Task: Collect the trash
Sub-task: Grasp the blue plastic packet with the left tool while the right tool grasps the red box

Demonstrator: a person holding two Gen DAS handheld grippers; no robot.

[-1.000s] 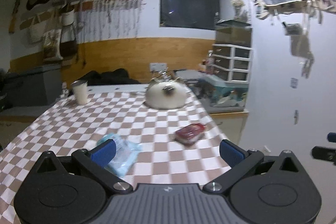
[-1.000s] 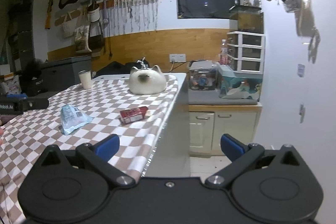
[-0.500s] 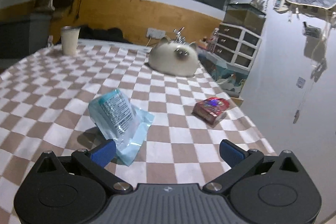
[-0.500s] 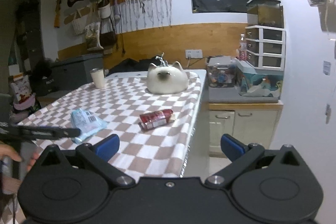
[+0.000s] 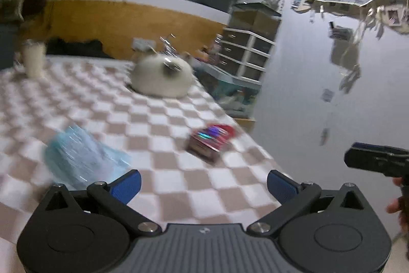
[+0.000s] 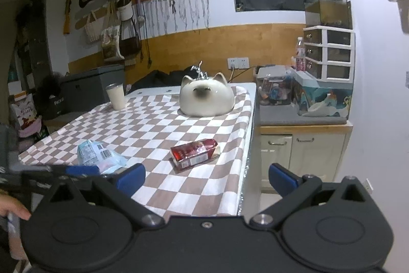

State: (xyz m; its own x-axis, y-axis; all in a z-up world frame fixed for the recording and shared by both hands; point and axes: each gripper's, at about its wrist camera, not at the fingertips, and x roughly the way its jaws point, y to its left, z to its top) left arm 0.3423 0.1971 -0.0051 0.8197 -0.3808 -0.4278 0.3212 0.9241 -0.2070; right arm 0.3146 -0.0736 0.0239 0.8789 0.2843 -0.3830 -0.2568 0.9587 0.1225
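Blue-padded fingers of the left gripper (image 5: 204,183) stand spread wide over the near edge of a table (image 5: 179,198) covered in brown-and-white check cloth, with nothing held between them. The right gripper (image 6: 207,177) is likewise spread wide and empty, poised off the table's near right corner, one finger over the cloth and the other past the edge. A pale blue plastic wrapper (image 6: 101,156) lies crumpled just beyond the left gripper's left finger, near the table's front edge. To its right, well apart from it, a red packet (image 6: 195,154) rests on its side close to the right edge. The left wrist view is blurred, so print on either piece cannot be read there. Farther back, a cream cat-shaped ornament (image 6: 206,97) sits toward the far right corner, and a pale cup (image 6: 115,96) stands upright near the far left edge. A hand (image 6: 12,209) shows at the lower left of the right wrist view.
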